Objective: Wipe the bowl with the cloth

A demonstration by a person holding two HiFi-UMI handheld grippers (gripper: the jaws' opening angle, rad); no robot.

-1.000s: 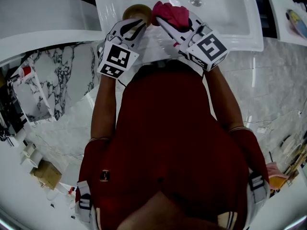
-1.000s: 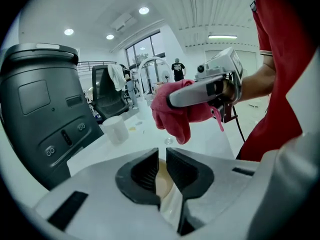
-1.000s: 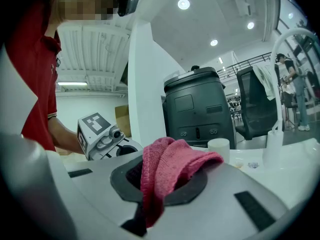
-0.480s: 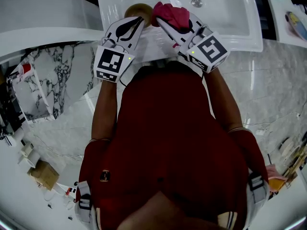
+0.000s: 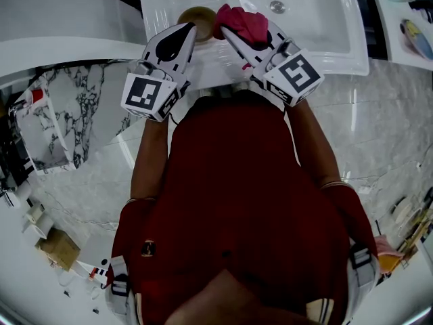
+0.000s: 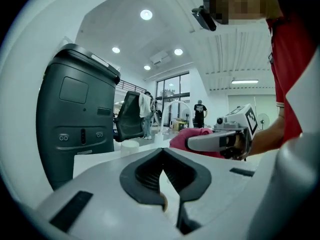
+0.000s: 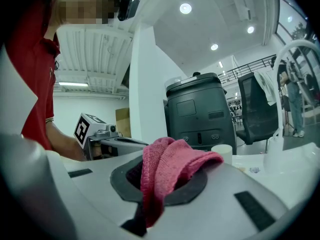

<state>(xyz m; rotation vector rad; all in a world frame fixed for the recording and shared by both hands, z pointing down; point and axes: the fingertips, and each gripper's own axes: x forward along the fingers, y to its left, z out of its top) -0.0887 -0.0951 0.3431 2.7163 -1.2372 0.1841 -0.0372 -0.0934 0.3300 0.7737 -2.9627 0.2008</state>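
Note:
In the head view a tan bowl (image 5: 197,14) is held over the white sink (image 5: 325,26), with my left gripper (image 5: 184,32) shut on its near rim. A thin tan edge of the bowl (image 6: 162,202) shows between the closed jaws of the left gripper (image 6: 167,186). Just right of the bowl, my right gripper (image 5: 235,32) is shut on a bunched pink cloth (image 5: 242,20), which lies against the bowl's right side. In the right gripper view the cloth (image 7: 167,171) spills over the right gripper (image 7: 159,186). From the left gripper view the cloth (image 6: 194,132) sits ahead to the right.
The sink's drain (image 5: 276,5) is at the far side of the basin. Grey marble counter (image 5: 392,114) runs to the right, with small items at its far right corner. A tall dark grey bin (image 7: 200,116) and a white curved faucet (image 7: 296,49) stand beyond the sink.
My left gripper has swung its rear end down and to the left, and the bowl has shifted slightly away. The right gripper with the cloth has barely moved.

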